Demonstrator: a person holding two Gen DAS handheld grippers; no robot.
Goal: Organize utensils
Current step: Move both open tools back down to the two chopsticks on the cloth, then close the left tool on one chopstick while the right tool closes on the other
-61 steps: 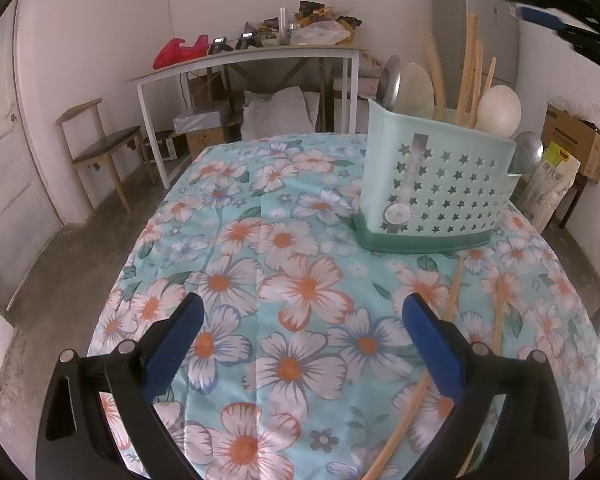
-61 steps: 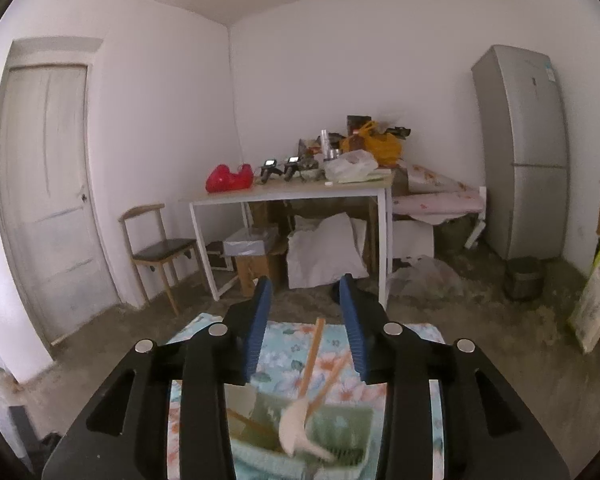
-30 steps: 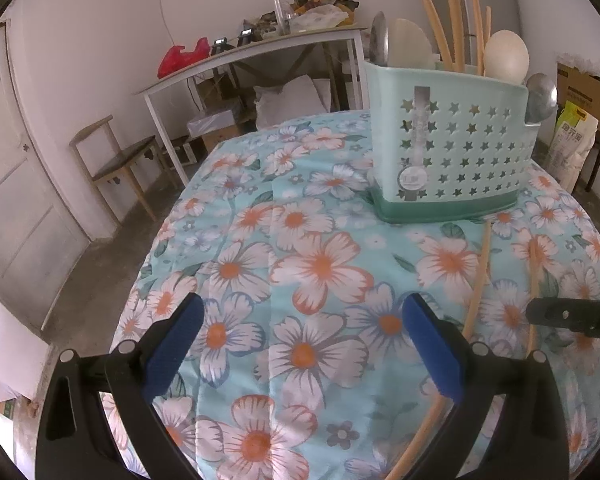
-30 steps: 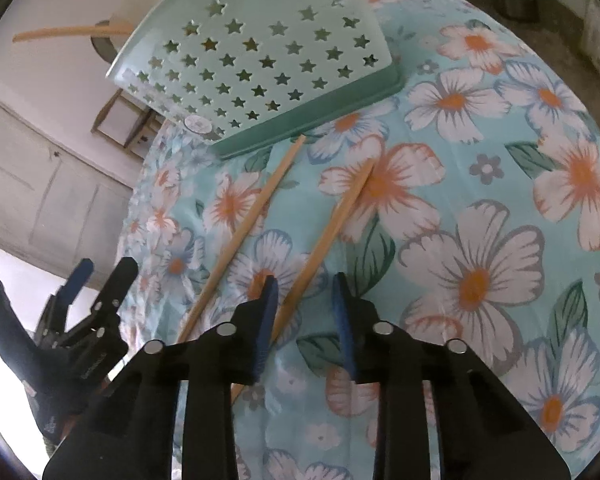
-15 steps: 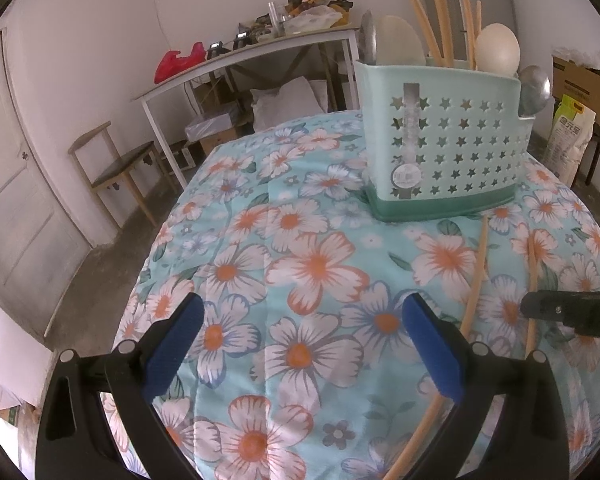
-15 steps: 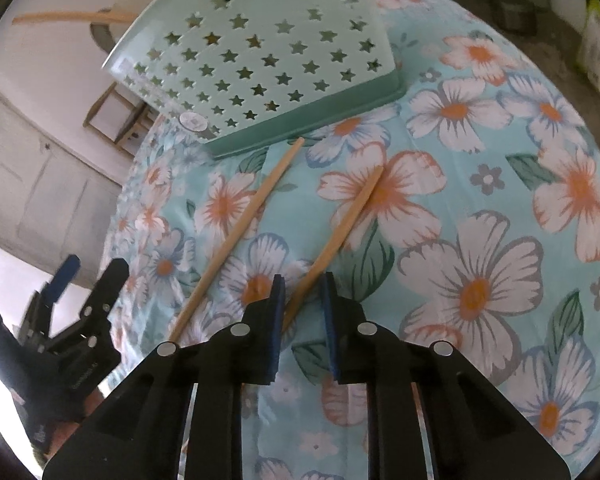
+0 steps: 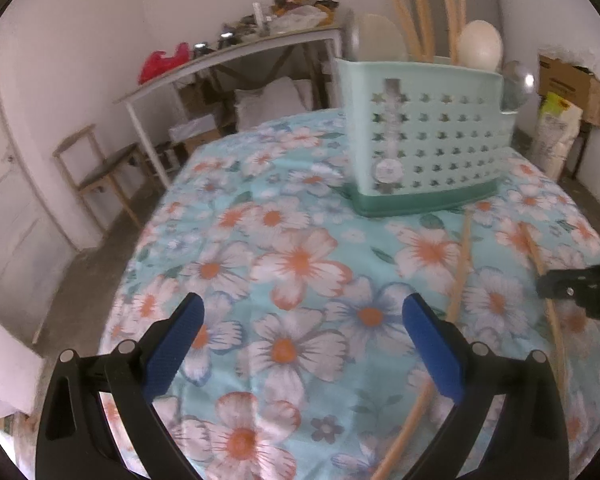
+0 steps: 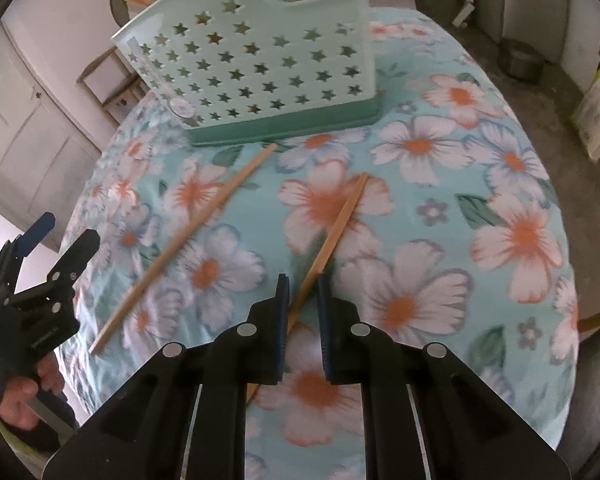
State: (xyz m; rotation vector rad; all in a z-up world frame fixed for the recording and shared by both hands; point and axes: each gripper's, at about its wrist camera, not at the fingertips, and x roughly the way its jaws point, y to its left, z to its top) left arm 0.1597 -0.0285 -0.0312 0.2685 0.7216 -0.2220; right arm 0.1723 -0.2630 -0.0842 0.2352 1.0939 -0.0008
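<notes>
Straddling the near end of the right-hand pale wooden chopstick, whose length runs away toward the mint-green star-punched plastic caddy, the right gripper is narrowed, not visibly clamped, while the left gripper hangs wide over the floral worktop.

No legible text; round sticker on caddy unreadable.
</notes>
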